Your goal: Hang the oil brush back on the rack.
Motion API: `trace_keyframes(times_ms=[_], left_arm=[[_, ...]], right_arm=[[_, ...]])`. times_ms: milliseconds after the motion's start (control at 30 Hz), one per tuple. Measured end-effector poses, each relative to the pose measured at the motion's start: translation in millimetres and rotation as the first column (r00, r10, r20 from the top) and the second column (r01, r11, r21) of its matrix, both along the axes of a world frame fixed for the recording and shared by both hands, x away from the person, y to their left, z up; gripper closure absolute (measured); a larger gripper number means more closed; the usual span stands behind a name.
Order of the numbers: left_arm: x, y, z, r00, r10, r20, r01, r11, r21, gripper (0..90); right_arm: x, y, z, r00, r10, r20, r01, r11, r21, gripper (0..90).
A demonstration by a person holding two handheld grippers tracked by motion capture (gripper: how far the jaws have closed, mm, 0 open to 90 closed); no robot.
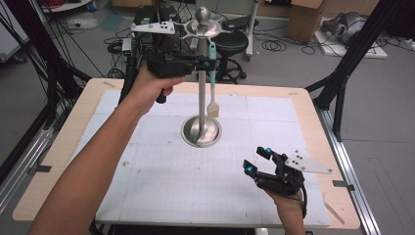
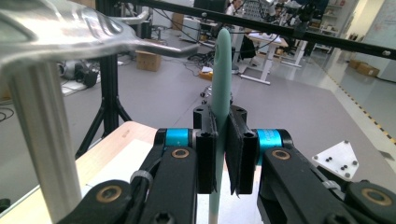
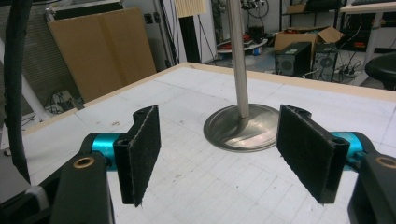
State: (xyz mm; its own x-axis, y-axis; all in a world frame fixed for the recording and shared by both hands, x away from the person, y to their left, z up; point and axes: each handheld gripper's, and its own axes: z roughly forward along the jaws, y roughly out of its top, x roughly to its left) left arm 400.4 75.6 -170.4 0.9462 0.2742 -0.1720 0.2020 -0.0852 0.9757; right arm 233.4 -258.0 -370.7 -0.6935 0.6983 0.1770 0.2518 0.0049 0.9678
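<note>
Brush: a mint-handled pastry brush (image 1: pixel 212 78) hangs upright just right of the steel stand (image 1: pixel 202 93), bristles above the stand's base, far centre of the bench (image 1: pixel 303 110).
Left claw (image 1: pixel 208 62): pinching the brush handle (image 2: pixel 220 88) near its top, close under the stand's hook arms (image 1: pixel 222 30).
Right claw (image 1: pixel 258 160): spread, nothing between the pads (image 3: pixel 144 149), low at near right.
Risk: the handle hole may miss a hook; the smooth handle could slip or swivel in the grip.
Risk: knocking the pole could rock the stand.

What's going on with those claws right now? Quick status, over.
Left claw shut on green brush, raised beside metal stand. Right claw open, empty, low over table. Nothing blocking.
</note>
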Motion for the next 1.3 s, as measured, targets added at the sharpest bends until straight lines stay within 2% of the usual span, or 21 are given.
trace_keyframes(times_ms=[400,567,667,733,767,900,1133,1233,1300], left_arm=[[10.1,-0.1,-3.2,0.9993,0.019,-0.033,-0.019,0.9998,-0.001,82.8],[11.8,-0.2,-5.3,0.9990,0.029,-0.034,-0.028,0.9996,0.009,82.5],[9.4,-0.1,-6.3,0.9990,0.036,-0.029,-0.036,0.9994,0.001,81.9],[7.7,2.0,-7.8,0.9987,0.041,-0.031,-0.041,0.9991,-0.008,75.6],[6.1,3.5,-9.1,0.9981,0.056,-0.026,-0.057,0.9983,-0.012,67.9],[-3.9,14.3,-16.0,0.9950,0.097,0.024,-0.097,0.9950,0.022,55.1],[-25.8,51.3,-47.6,0.9867,0.145,0.074,-0.145,0.9894,-0.001,43.7],[-36.2,67.8,-64.7,0.9829,0.169,0.075,-0.167,0.9856,-0.022,40.8],[-43.1,78.1,-76.2,0.9804,0.181,0.078,-0.180,0.9835,-0.019,39.8]], right_arm=[[-0.3,-0.7,0.8,1.0000,0.001,0.004,-0.001,1.0000,0.009,29.5],[-0.4,-0.5,0.5,1.0000,0.001,0.000,-0.001,1.0000,0.010,29.5],[-0.5,-0.7,0.7,1.0000,0.004,0.003,-0.004,0.9999,0.011,29.5],[-0.5,-0.7,0.6,1.0000,0.004,0.004,-0.004,0.9999,0.011,29.5],[-0.6,-0.6,0.6,1.0000,0.004,0.003,-0.004,0.9999,0.011,29.5],[-1.5,-0.7,1.4,1.0000,0.002,0.004,-0.002,0.9999,0.011,29.5],[-1.6,-0.6,1.6,0.9998,-0.017,0.008,0.017,0.9998,0.008,29.2],[-1.1,-0.3,0.6,0.9994,-0.035,0.006,0.035,0.9994,-0.009,27.5],[-0.6,-0.3,-1.0,0.9990,-0.044,0.009,0.044,0.9987,-0.024,26.6]])
